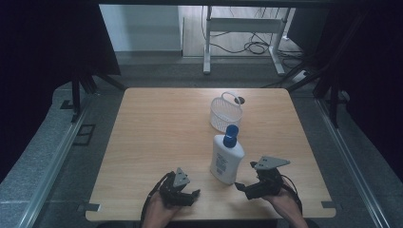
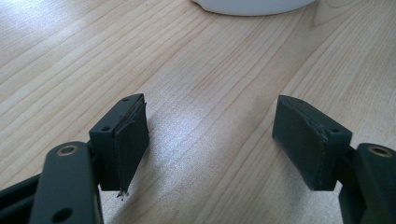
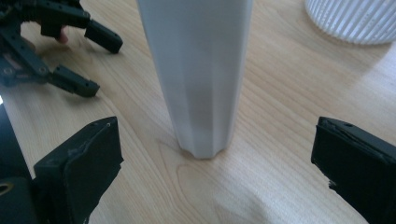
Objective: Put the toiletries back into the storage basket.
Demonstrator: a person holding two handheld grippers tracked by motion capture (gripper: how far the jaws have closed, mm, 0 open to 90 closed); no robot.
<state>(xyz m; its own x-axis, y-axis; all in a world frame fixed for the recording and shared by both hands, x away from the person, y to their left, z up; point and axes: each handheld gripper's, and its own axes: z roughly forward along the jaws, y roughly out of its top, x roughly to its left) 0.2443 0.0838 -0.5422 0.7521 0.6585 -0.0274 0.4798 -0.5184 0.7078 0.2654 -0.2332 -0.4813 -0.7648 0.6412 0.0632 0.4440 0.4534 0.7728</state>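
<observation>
White bottle (image 1: 226,159) with blue cap, upright on the wooden surface (image 1: 157,137), near the front edge. Just right of it, right gripper (image 1: 247,189), jaws spread wide toward the bottle's base, touching nothing. Left of it, left gripper (image 1: 194,195), jaws likewise spread over bare wood, nothing between them. Behind the bottle, near it, white ribbed basket (image 1: 225,113) with a handle.

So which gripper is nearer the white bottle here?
Right. The right gripper faces the white bottle from just beside its base, jaws open; the left gripper sits slightly farther off on the bottle's other side.
</observation>
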